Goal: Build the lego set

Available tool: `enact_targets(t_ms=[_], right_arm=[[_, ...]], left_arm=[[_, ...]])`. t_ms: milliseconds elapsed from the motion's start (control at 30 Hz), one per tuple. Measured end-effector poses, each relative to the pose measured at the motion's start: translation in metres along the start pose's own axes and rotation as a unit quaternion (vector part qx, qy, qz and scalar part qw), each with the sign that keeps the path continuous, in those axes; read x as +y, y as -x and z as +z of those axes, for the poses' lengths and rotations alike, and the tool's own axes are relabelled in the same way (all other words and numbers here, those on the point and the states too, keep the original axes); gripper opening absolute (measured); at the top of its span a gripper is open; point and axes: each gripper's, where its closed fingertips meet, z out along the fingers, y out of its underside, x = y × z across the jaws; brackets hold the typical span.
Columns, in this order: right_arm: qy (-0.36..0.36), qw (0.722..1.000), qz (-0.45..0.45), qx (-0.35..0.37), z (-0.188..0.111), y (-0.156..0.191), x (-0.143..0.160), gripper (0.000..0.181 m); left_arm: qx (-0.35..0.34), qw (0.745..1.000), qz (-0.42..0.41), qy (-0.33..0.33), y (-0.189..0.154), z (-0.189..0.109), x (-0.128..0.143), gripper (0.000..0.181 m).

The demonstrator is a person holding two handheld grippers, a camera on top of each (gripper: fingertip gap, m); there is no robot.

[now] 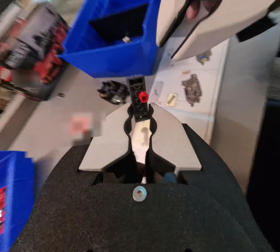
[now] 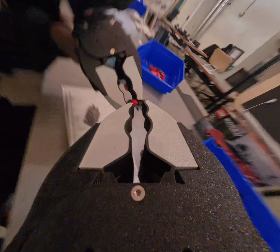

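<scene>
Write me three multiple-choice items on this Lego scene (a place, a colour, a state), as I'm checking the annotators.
1. Where is the red pin?
A. In a hole of the black beam
B. Inside the blue bin
C. On the instruction sheet

2. What colour is the bin behind the beam?
A. Green
B. Blue
C. Yellow

3. What state is the left gripper in?
A. Open and empty
B. Shut on the black beam
C. Lying flat on the table

Answers: 1 A, the red pin sticks out of the black beam. 2 B, the blue bin sits just beyond it. 3 B, the left gripper pinches the beam's lower end.
</scene>
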Motion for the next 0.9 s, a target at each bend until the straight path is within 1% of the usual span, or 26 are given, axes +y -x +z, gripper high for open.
enact_targets(t_ms=[33, 67, 167, 267, 367, 467, 600, 733, 767, 833, 867, 900], right_arm=[[0.034, 0.998, -0.049, -0.001, 0.004, 0.007, 0.005, 0.011], [0.050, 0.996, -0.070, -0.015, 0.009, 0.016, 0.008, 0.013], [0.081, 0.992, -0.073, -0.059, 0.022, 0.036, 0.018, 0.013], [0.135, 0.985, -0.096, -0.055, 0.027, 0.036, 0.036, 0.014], [0.128, 0.986, -0.094, -0.059, 0.031, 0.040, 0.035, 0.014], [0.143, 0.983, -0.103, -0.055, 0.032, 0.039, 0.039, 0.012], [0.137, 0.983, -0.102, -0.060, 0.031, 0.040, 0.038, 0.009], [0.107, 0.990, -0.079, -0.048, 0.028, 0.033, 0.031, 0.008], [0.092, 0.992, -0.067, -0.048, 0.027, 0.031, 0.028, 0.009], [0.032, 0.997, -0.025, -0.059, 0.022, 0.028, 0.012, 0.008], [0.013, 0.998, -0.005, -0.056, 0.018, 0.024, 0.007, 0.008], [0.008, 0.999, 0.002, -0.038, 0.014, 0.014, 0.005, 0.008]], left_arm=[[0.035, 0.999, -0.009, 0.017, -0.009, 0.002, 0.006, 0.019], [0.054, 0.998, -0.010, 0.037, -0.014, 0.005, 0.013, 0.019], [0.063, 0.995, 0.013, 0.081, -0.021, 0.010, 0.027, 0.019], [0.066, 0.994, 0.030, 0.084, -0.027, 0.009, 0.024, 0.019], [0.070, 0.993, 0.041, 0.083, -0.030, 0.007, 0.022, 0.019], [0.073, 0.993, 0.045, 0.083, -0.031, 0.005, 0.021, 0.019], [0.075, 0.993, 0.042, 0.083, -0.032, 0.005, 0.021, 0.019], [0.085, 0.995, 0.001, 0.044, -0.029, 0.004, 0.012, 0.018], [0.085, 0.996, -0.010, 0.035, -0.028, 0.004, 0.009, 0.018], [0.045, 0.997, -0.003, 0.060, -0.012, 0.005, 0.020, 0.018], [0.035, 0.997, -0.005, 0.063, -0.007, 0.005, 0.024, 0.018], [0.030, 0.998, -0.018, 0.050, -0.002, 0.005, 0.023, 0.018]])
